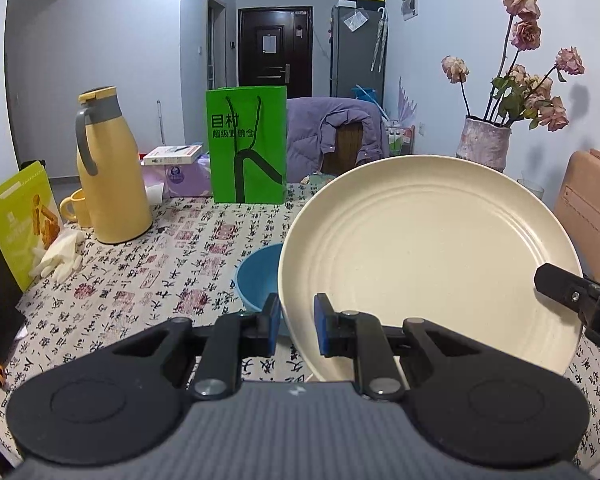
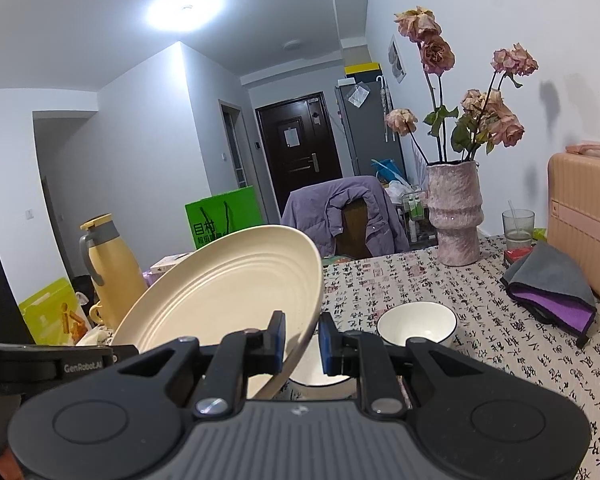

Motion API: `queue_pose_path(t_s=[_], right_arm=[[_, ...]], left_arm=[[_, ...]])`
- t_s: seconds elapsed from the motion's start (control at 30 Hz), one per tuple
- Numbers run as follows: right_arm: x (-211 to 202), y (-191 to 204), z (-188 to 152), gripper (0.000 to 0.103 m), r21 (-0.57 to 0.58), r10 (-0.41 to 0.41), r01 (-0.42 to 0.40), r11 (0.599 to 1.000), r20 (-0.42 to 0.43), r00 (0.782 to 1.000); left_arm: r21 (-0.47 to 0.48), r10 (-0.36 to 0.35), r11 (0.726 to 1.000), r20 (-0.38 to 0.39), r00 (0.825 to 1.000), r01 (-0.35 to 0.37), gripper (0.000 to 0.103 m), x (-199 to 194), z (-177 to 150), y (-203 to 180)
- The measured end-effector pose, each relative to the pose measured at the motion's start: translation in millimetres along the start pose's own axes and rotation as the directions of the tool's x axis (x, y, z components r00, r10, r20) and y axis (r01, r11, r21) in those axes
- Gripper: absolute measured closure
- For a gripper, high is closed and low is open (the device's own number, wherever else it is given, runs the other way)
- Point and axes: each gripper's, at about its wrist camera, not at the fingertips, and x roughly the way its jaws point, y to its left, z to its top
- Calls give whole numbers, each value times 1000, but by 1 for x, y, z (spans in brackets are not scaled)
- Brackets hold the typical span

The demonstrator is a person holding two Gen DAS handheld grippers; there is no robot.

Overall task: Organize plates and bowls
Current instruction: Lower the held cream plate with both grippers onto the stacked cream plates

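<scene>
A large cream plate (image 1: 428, 260) hangs tilted above the table, held from two sides. My left gripper (image 1: 296, 320) is shut on its lower left rim, blue pads on either face. My right gripper (image 2: 302, 340) is shut on the near edge of the same cream plate (image 2: 228, 288). One black finger (image 1: 556, 284) of the right gripper reaches over the rim in the left wrist view. A blue bowl (image 1: 256, 280) sits on the table behind the plate, partly hidden. A white bowl (image 2: 416, 322) stands on the cloth to the right, with another white dish (image 2: 320, 376) under the plate.
The patterned tablecloth (image 1: 148, 280) carries a yellow jug (image 1: 108, 168), a yellow mug (image 1: 76, 206), a green bag (image 1: 246, 144) and white gloves (image 1: 60, 258). A vase of dried roses (image 2: 454, 216), a glass (image 2: 518, 224), a grey-purple cloth (image 2: 552, 292) and a pink case (image 2: 584, 224) stand on the right.
</scene>
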Motion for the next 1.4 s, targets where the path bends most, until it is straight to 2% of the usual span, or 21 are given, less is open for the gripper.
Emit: queue_pose_path(t_s=[0.77, 1.4], right_arm=[[-5, 1, -21, 86, 9, 13, -12, 1000, -23, 1000], [5, 0, -50, 86, 28, 23, -21, 999, -94, 995]], left_arm=[[-31, -29, 999, -8, 1000, 29, 85, -2, -27, 12], [-62, -61, 996, -48, 997, 58, 85, 10, -55, 28]])
